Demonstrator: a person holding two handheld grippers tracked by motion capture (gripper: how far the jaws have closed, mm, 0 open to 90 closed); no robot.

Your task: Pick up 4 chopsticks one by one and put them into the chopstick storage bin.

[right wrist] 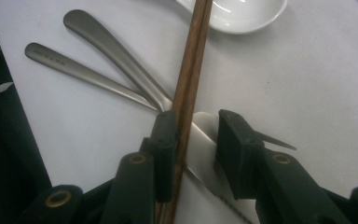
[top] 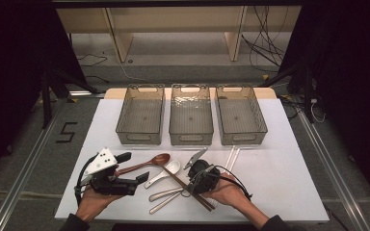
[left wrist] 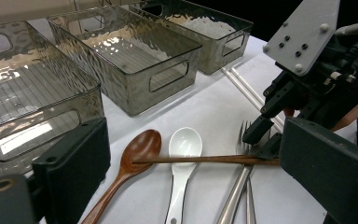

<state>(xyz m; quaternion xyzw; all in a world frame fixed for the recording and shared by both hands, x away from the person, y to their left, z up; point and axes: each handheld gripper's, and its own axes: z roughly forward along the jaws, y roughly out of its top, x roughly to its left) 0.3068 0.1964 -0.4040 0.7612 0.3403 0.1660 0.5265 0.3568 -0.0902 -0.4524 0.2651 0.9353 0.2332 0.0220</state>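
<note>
The right gripper (right wrist: 196, 154) has its fingers spread astride the wooden chopsticks (right wrist: 191, 79), which lie against one finger, above a fork (right wrist: 214, 140) and two metal handles (right wrist: 107, 46). The left gripper (top: 132, 168) hovers spread, nothing between its fingers. Beyond lie a wooden spoon (left wrist: 137, 151) and white spoon (left wrist: 184, 144), then bare worktop (top: 289, 163), then three empty bins (top: 191, 115) along the far edge.

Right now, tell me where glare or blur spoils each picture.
High view: dark edges, table evenly lit. Left gripper view: bright glare on the ribbed bins; near jaws soft. Right gripper view: chopsticks and white spoon slightly blurred, jaws dark.
</note>
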